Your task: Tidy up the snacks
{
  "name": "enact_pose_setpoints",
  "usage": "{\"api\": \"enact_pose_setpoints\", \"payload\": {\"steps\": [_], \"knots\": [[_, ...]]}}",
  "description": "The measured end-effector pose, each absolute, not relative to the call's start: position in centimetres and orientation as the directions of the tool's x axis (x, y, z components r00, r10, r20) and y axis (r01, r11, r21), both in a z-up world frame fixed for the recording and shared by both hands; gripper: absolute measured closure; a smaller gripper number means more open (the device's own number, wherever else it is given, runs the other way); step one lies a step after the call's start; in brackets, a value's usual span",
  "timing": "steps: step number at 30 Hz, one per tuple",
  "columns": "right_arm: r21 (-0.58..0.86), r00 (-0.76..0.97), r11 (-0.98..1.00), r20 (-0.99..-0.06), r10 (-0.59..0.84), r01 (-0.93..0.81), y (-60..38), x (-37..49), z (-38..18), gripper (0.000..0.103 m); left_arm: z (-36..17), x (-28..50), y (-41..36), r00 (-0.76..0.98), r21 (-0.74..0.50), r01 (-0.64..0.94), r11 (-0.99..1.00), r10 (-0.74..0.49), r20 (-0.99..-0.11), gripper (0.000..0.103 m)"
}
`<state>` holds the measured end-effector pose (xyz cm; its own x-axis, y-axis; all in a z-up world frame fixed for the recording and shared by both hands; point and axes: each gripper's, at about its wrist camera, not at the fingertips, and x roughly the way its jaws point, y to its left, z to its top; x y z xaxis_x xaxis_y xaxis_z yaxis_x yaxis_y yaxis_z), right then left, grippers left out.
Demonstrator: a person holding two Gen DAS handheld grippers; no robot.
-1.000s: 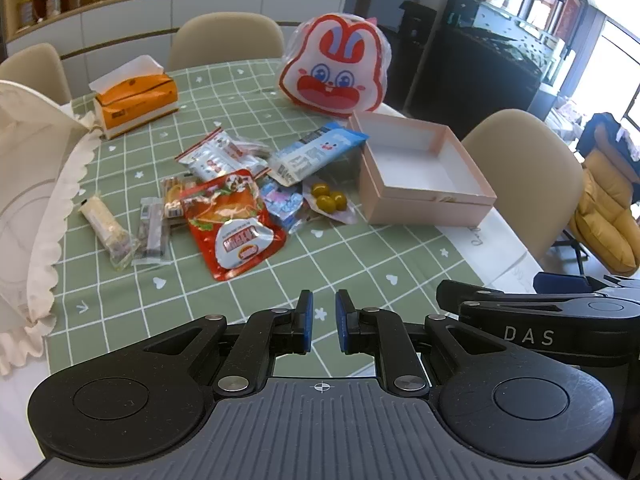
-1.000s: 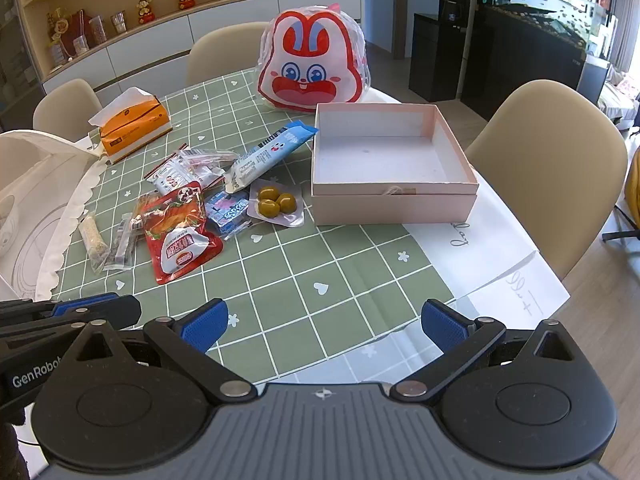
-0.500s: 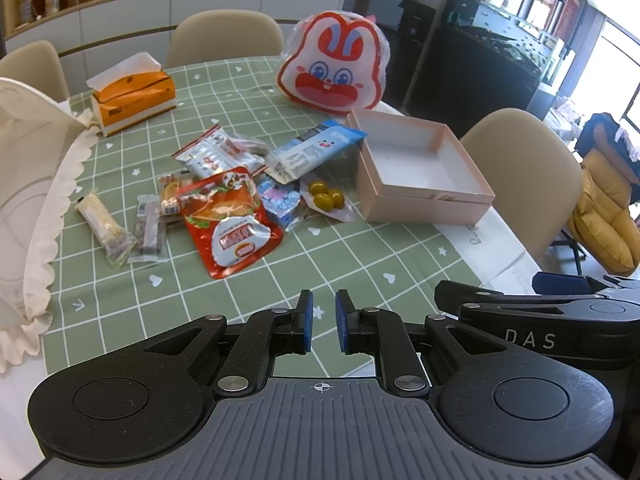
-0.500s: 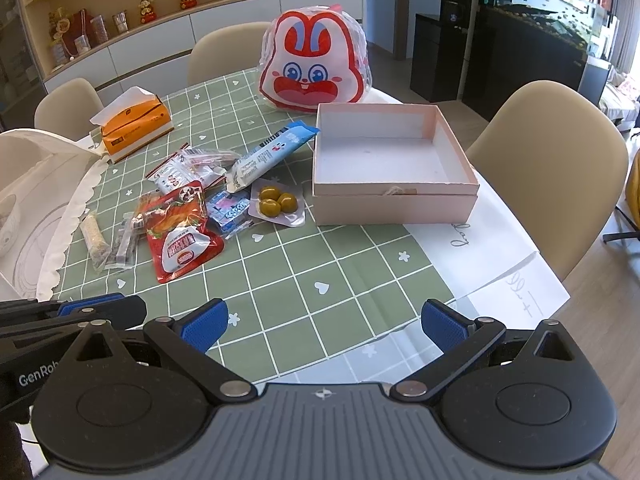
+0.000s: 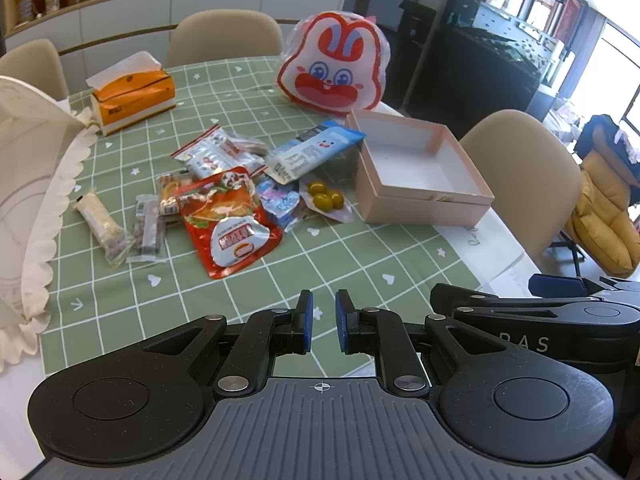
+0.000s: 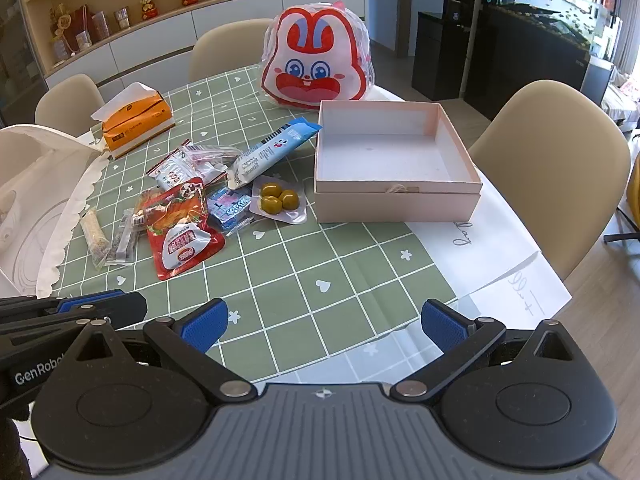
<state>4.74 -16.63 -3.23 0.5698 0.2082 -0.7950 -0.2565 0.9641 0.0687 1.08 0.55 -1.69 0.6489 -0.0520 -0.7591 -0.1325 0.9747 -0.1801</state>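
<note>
On the tabletop the snack packets look light, soft and slippery beside the empty pink box. I would pinch the red pouch at its flat sealed edge. Left tongs are nearly shut and empty; right tongs stand wide, empty.

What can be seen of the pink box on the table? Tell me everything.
The pink box is a square, shallow, lidless carton, seemingly cardboard, pale pink outside and white inside. It is empty and stands flat and upright on the table, partly on the green checked cloth and partly on white paper. A small tan tag sits on its near rim. The rabbit-face bag stands just behind it; the olive packet lies close beside it.
</note>
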Motion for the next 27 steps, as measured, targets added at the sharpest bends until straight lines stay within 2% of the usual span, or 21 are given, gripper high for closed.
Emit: {"api": "enact_pose_setpoints", "payload": {"steps": [10, 14, 19, 22, 27], "knots": [[0.083, 0.566, 0.962, -0.795, 0.220, -0.259, -16.6, 5.4, -3.4, 0.000, -2.2, 1.8, 1.4, 0.639, -0.194, -0.163, 0.967, -0.046, -0.767, 0.087], [0.115, 0.616, 0.953, -0.740, 0.270, -0.280, -16.7, 5.9, -4.1, 0.000, -3.4, 2.8, 3.2, 0.645, -0.252, -0.196, 0.948, -0.069, -0.761, 0.086], [0.041, 0.604, 0.959, -0.769, 0.210, -0.282, -16.0, 8.0, -7.2, 0.000, -5.9, 4.3, 7.8, 0.627, -0.201, -0.322, 0.925, 0.049, -0.777, 0.086], [0.033, 0.593, 0.946, -0.772, 0.229, -0.323, -15.5, 8.6, -8.5, 0.000, -7.1, 4.9, 12.5, 0.645, -0.216, -0.383, 0.898, 0.093, -0.758, 0.086], [-0.009, 0.612, 0.922, -0.750, 0.250, -0.387, -13.4, 8.9, -9.2, 0.000, -9.0, 6.8, 20.9, 0.590, -0.214, -0.578, 0.787, 0.222, -0.776, 0.085]]}}
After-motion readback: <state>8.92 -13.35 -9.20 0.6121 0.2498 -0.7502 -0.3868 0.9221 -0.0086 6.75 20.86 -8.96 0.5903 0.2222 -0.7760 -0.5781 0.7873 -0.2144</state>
